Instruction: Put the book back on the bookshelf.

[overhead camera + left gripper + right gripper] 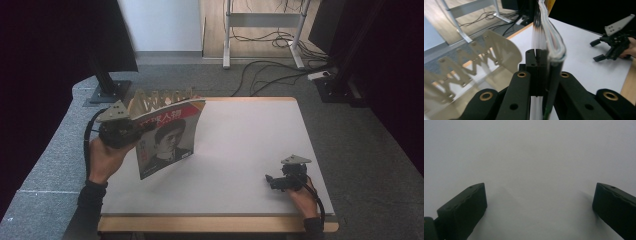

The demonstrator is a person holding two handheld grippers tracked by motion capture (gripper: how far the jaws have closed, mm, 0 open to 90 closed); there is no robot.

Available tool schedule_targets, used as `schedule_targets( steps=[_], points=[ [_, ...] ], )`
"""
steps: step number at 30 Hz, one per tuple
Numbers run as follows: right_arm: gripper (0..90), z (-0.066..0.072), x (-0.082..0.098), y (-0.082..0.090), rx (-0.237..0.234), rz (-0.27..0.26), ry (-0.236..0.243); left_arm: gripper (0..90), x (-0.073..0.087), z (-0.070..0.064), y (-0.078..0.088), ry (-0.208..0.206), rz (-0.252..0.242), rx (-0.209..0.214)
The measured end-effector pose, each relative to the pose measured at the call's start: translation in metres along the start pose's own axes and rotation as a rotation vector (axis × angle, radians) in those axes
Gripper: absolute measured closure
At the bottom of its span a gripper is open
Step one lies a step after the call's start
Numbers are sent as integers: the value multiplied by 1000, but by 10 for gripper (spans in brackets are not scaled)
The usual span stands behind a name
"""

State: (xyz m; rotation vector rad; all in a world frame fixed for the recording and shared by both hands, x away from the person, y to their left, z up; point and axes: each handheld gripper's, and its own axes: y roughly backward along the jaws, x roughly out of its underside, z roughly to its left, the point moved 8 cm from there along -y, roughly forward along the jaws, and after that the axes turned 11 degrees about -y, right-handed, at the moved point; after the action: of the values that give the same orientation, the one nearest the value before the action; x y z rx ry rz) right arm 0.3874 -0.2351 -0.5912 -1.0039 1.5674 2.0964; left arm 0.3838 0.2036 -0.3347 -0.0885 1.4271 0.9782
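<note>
At the left of the high view, the left hand (102,160) held the left gripper (134,131) raised above the table's (250,145) left edge. Its jaws were clamped on the edge of a magazine (167,142), which hung upright and slightly tilted off the white tabletop, its cover with a portrait facing the camera. In the left gripper view the jaws pressed together on the magazine's (550,42) pages, and the bundled page edges rose past the jaw tips. Just behind the magazine stood a pale rack (162,96) with zigzag dividers, at the table's far left corner; the same rack (476,65) lay left of the jaws in the left gripper view. The table's middle was bare white. Near the front right corner, the right hand (302,197) rested the right gripper (271,181) on the surface, well apart from the magazine. In the right gripper view its jaws stood wide apart, holding nothing, over the white tabletop (531,165).
</note>
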Motion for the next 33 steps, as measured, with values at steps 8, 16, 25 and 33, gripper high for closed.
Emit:
schedule_targets(
  steps=[8, 16, 25, 33],
  points=[
    [0, 0, 0, -1, 5, 0, 3, 868, 11, 23, 20, 55, 20, -83],
    [0, 0, 0, -1, 5, -1, 3, 869, 26, 52, 37, 109, 57, -169],
    [0, 0, 0, -1, 5, -1, 4, 868, 34, 83, 42, 165, 81, -261],
    [0, 0, 1, -1, 4, 2, 3, 868, 35, 103, 23, 213, 62, -304]
  ],
)
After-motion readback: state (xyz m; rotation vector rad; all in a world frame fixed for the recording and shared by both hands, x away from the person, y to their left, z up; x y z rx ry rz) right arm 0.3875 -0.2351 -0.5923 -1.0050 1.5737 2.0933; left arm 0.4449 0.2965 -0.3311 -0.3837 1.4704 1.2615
